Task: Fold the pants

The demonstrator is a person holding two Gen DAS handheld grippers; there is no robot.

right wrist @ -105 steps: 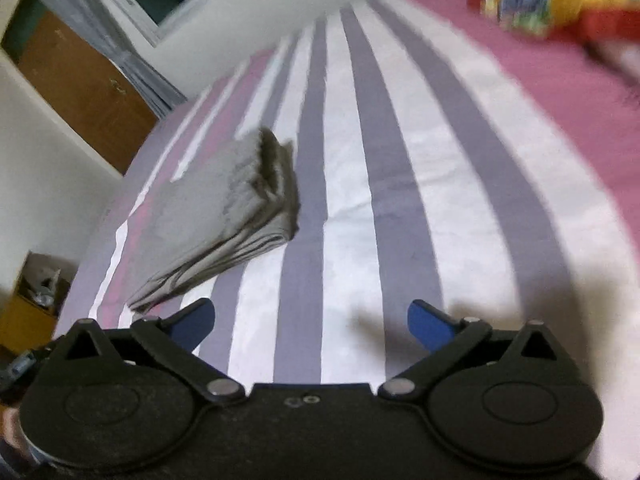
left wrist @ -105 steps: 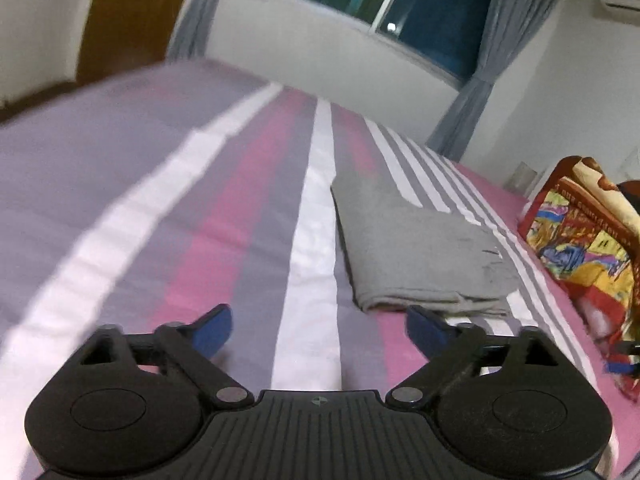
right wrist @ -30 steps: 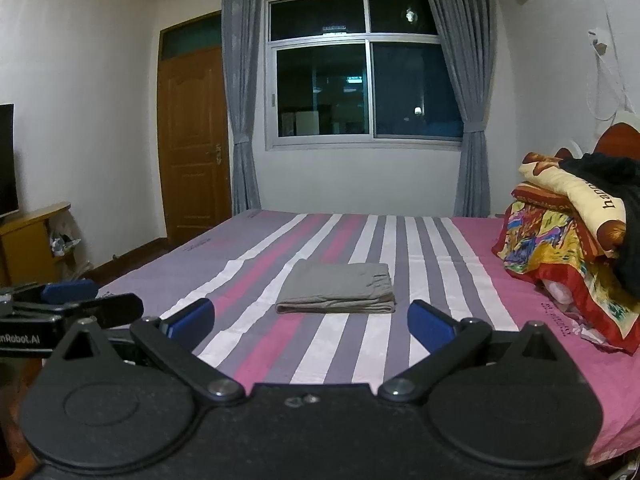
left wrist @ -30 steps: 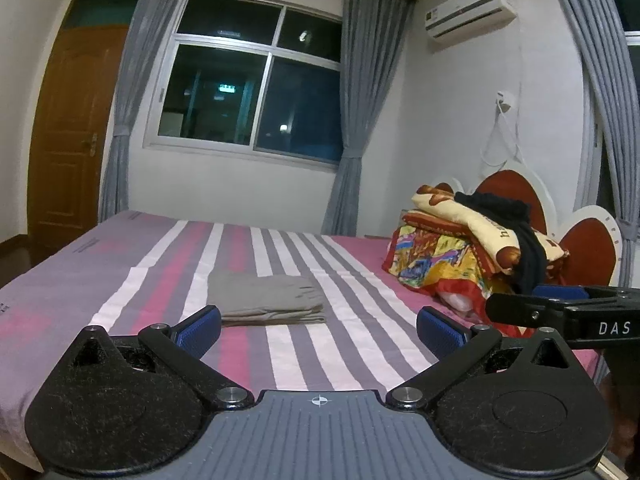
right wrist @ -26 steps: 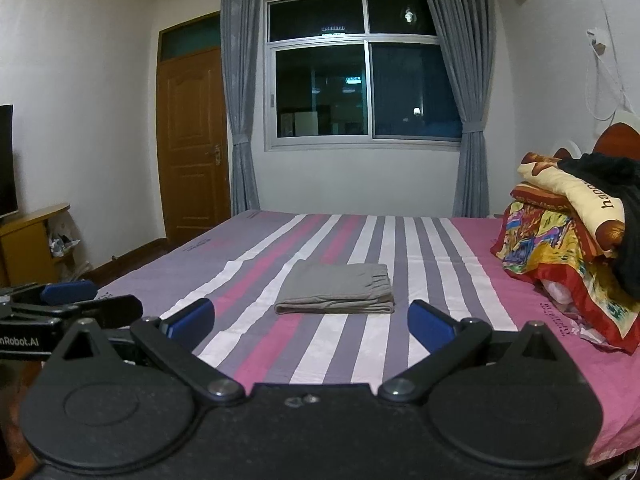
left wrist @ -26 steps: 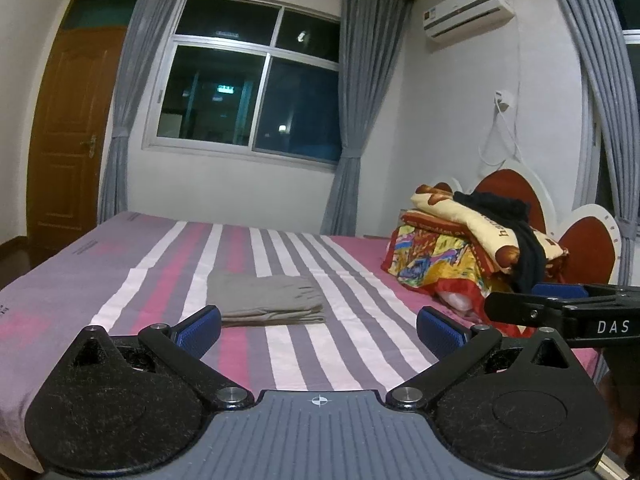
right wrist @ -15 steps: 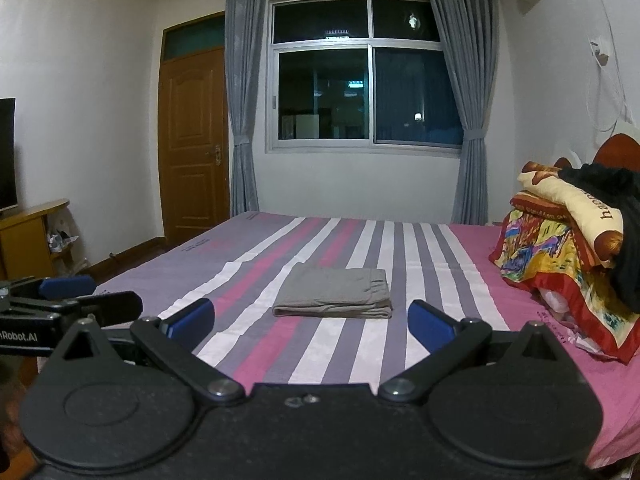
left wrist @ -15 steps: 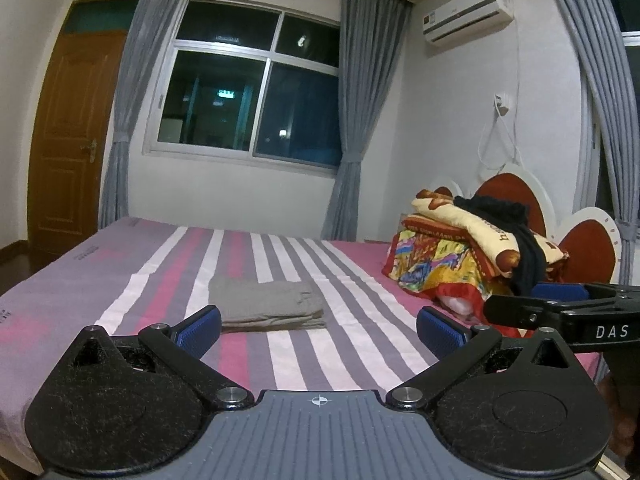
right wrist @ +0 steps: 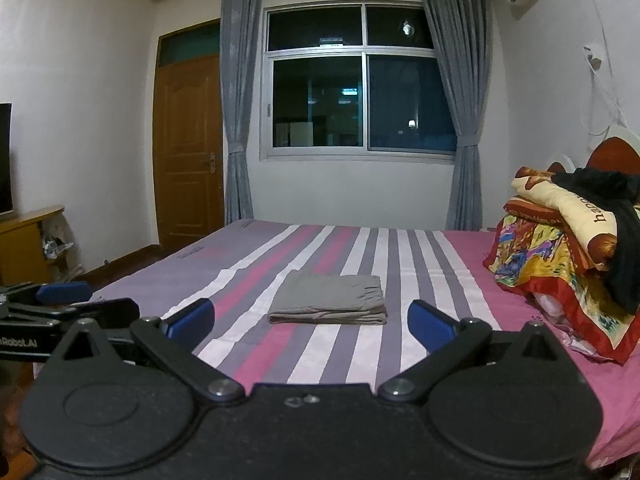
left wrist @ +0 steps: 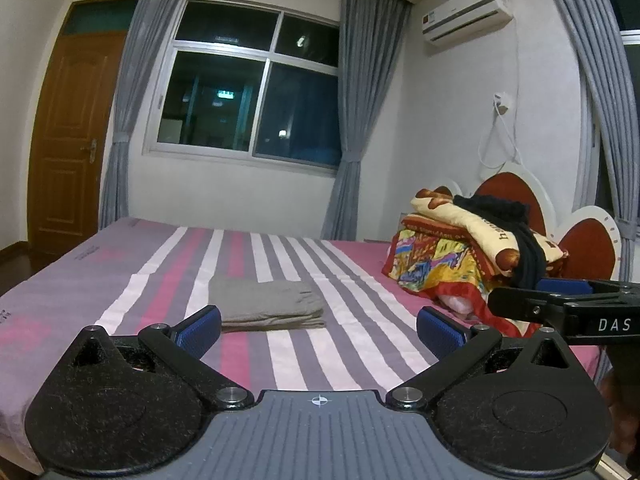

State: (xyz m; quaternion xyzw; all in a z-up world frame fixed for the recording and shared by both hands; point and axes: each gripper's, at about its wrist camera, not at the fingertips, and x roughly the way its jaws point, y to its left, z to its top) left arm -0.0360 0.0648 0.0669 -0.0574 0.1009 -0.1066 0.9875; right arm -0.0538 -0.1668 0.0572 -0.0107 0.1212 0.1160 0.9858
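Both tools are held back off the near edge of the bed [left wrist: 120, 280], looking across it. The left gripper [left wrist: 318, 326] has its fingers [left wrist: 200, 325] spread wide with nothing between them. Same on the other side: the right gripper [right wrist: 312, 322] stands wide open and empty, blue fingers [right wrist: 431, 326] well apart.

The pants [right wrist: 329, 299] lie as a flat grey folded stack on the striped sheet, about midway along the bed and nearer its near edge than the far one by the window [right wrist: 360, 80]. They sit well beyond both sets of fingers, touching neither. In the right wrist view the stack shows squarely in the gap between the fingers; in the left wrist view the pants [left wrist: 268, 304] sit just inside the left finger, off to that side of the gap.

Striped sheet runs bare all around the stack, wide toward the door-side edge. Toward the headboard end a pile of bright bedding [right wrist: 560, 256] with a black garment [right wrist: 616, 216] on top stands well apart from the pants.
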